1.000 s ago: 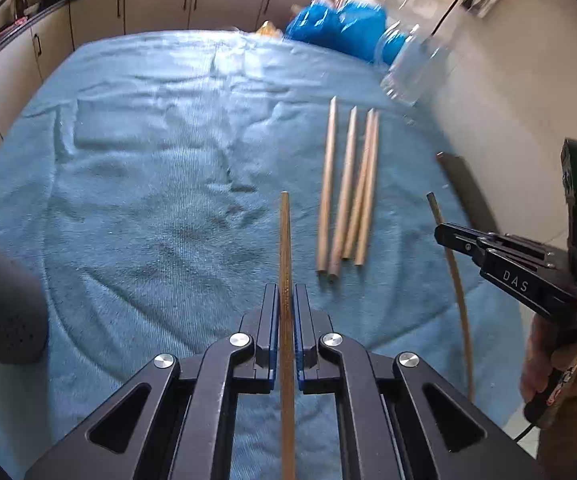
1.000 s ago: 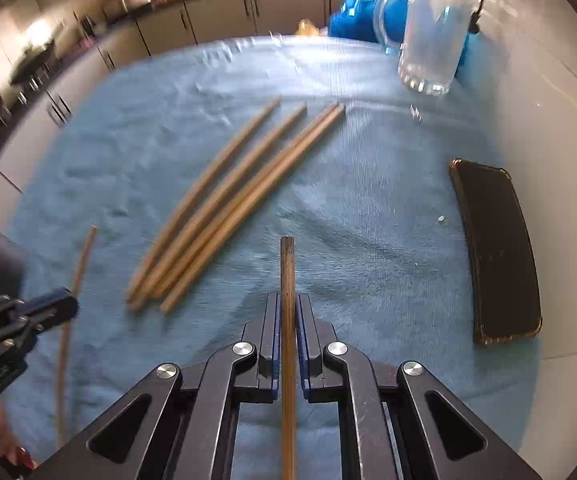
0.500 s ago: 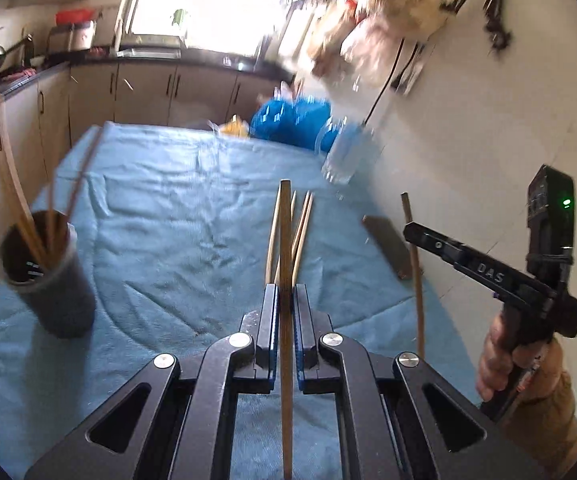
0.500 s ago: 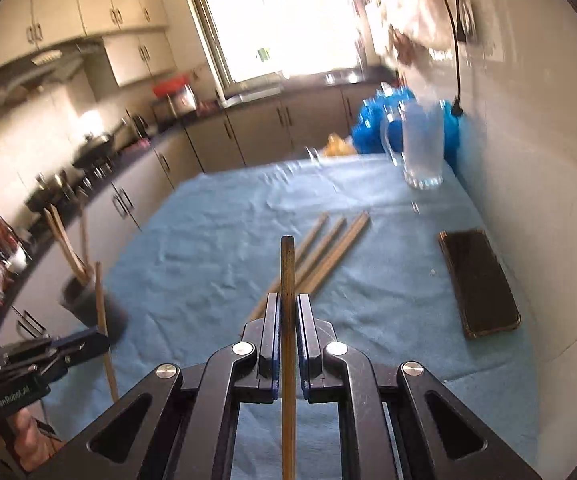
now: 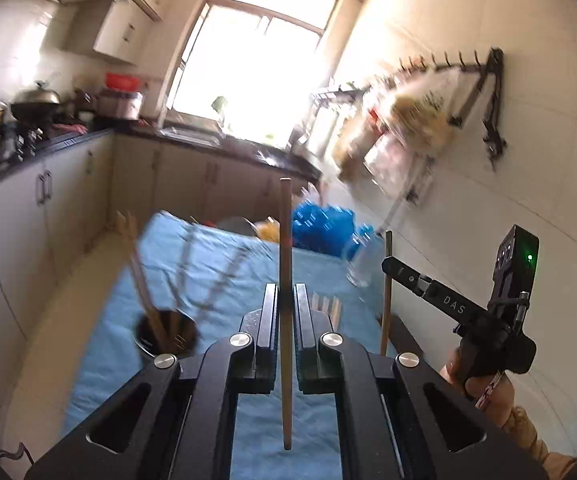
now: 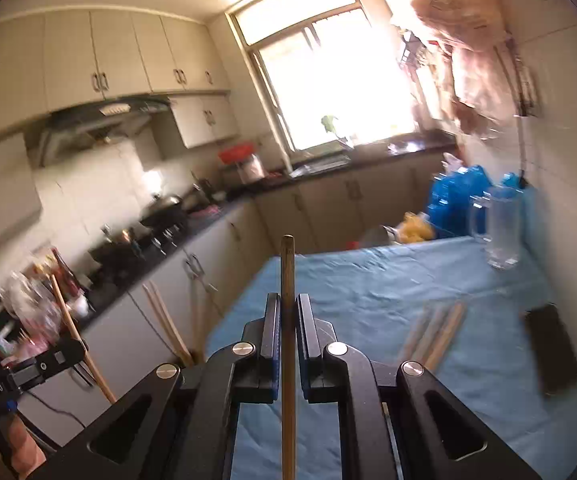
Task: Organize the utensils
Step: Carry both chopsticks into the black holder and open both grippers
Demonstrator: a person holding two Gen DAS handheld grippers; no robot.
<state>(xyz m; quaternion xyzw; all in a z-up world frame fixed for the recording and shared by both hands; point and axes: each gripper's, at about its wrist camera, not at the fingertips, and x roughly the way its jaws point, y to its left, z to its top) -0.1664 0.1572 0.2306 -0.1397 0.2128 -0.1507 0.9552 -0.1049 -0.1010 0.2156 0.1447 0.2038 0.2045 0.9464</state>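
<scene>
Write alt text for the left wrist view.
The left hand-held gripper is shut on a chopstick above a blue cloth. A dark cup of chopsticks stands lower left; the right hand-held gripper, right, holds another chopstick.

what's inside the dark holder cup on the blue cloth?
Several wooden chopsticks stand inside the dark holder cup, leaning out past its rim. Their lower ends and the cup's bottom are hidden by its wall; motion blur prevents a count.

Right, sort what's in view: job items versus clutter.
Job: chopstick in left tongs; chopstick in right tongs; loose chopsticks on cloth; dark holder cup.
Clutter: glass mug, phone, blue bags.
</scene>
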